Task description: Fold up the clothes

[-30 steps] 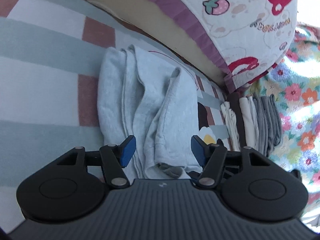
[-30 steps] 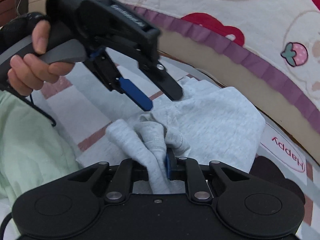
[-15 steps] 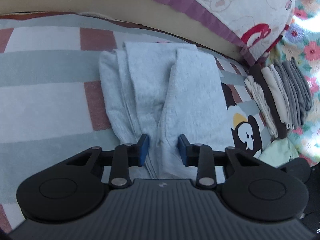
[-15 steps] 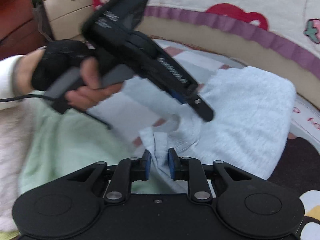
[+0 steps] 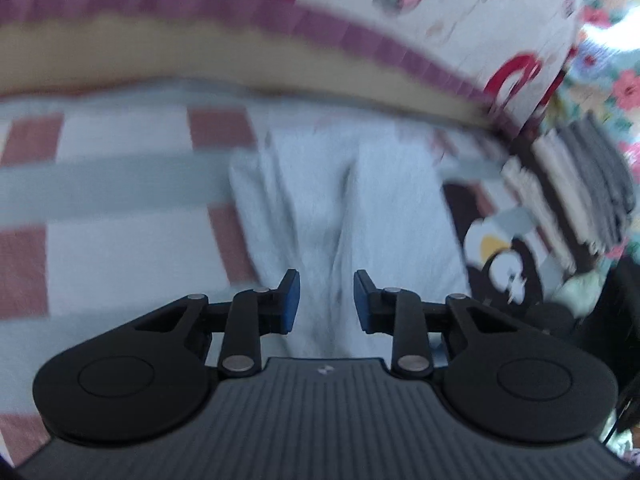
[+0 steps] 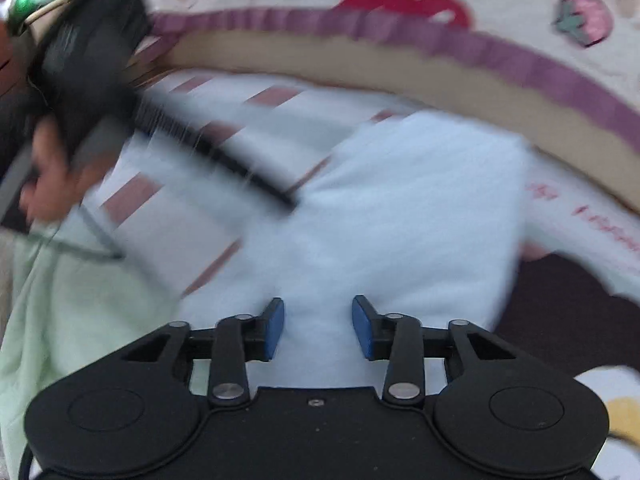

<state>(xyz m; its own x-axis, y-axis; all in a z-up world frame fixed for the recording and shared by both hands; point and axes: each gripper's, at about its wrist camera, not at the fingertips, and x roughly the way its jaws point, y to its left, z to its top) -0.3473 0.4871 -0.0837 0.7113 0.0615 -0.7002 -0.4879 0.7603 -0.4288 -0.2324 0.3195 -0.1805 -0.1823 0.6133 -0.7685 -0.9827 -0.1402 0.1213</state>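
Garment point(image 6: 400, 216), pale grey fleece, lies folded on the bed point(image 5: 100, 184) at frame centre; it is judged soft, light and limp. Left gripper point(image 5: 326, 296) and right gripper point(image 6: 318, 326) jaws are spread, holding nothing; grip at a doubled edge.

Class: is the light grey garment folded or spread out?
Folded: the light grey garment lies as a compact block with straight edges on the striped bedsheet.

My matt black plastic fingers point(image 5: 290, 300) carry smooth blue pads; the pale grey garment point(image 6: 400, 220) beneath looks soft, fleecy cloth on a woven striped bedsheet point(image 5: 120, 200).
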